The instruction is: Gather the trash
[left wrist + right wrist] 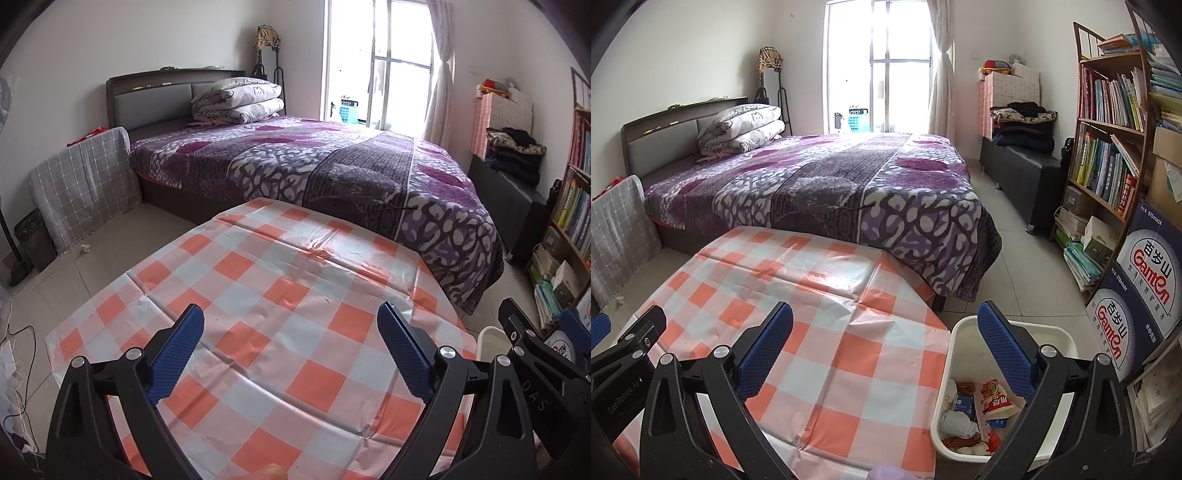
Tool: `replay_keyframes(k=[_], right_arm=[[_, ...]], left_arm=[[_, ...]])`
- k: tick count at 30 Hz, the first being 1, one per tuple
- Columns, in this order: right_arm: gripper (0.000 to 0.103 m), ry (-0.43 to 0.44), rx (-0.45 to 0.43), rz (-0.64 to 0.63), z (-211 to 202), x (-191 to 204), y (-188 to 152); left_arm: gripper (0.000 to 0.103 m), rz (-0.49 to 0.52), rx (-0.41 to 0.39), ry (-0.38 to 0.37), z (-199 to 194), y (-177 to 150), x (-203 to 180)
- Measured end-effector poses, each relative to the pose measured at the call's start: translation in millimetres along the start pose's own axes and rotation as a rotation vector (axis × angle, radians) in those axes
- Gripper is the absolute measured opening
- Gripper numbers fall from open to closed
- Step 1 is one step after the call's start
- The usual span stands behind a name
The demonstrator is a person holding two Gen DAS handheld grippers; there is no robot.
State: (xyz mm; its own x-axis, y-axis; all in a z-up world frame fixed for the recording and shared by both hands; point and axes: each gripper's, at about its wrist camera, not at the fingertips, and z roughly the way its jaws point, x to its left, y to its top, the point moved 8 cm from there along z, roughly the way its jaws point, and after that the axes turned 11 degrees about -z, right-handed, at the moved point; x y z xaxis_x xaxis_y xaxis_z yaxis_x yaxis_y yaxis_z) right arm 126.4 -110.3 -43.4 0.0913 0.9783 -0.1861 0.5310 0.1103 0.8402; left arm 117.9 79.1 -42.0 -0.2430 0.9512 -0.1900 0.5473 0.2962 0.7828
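While both tools hang over the checked worktop (280, 295), neither holds anything. Left gripper (290, 347): blue pads spread wide, bare orange-and-white cloth between them. Right gripper (886, 345): jaws likewise wide apart, one finger over the cloth, the other over the white bin (955, 347).

The bin stands on the floor just beside the worktop's right edge. Trash (975, 410) lies inside it: a red-and-white wrapper, a blue packet, crumpled white paper, more scraps underneath that I cannot make out. In the left wrist view only a sliver of the bin's rim (487, 338) shows past the worktop's corner, with the right tool's black frame beside it.

The cloth is creased along its fold lines. A small pale scrap (85, 249) lies on the floor near the grey checked cover by the bed, possibly paper; too small to tell.

Beyond the worktop: bed with purple patterned blanket (849, 184), bookshelf (1108, 129) at right.
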Motion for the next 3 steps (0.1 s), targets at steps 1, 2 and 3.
replay_keyframes(k=[1,2,3], right_arm=[[0.096,0.0,0.0,0.0,0.2,-0.5,0.7],[0.096,-0.001,0.0,0.0,0.1,-0.5,0.4],[0.096,-0.001,0.001,0.0,0.3,-0.8,0.8]], left_arm=[[0.092,-0.004,0.0,0.002,0.2,-0.3,0.6],[0.092,-0.007,0.002,0.001,0.2,-0.7,0.6],[0.092,-0.008,0.005,0.001,0.5,-0.9,0.9]])
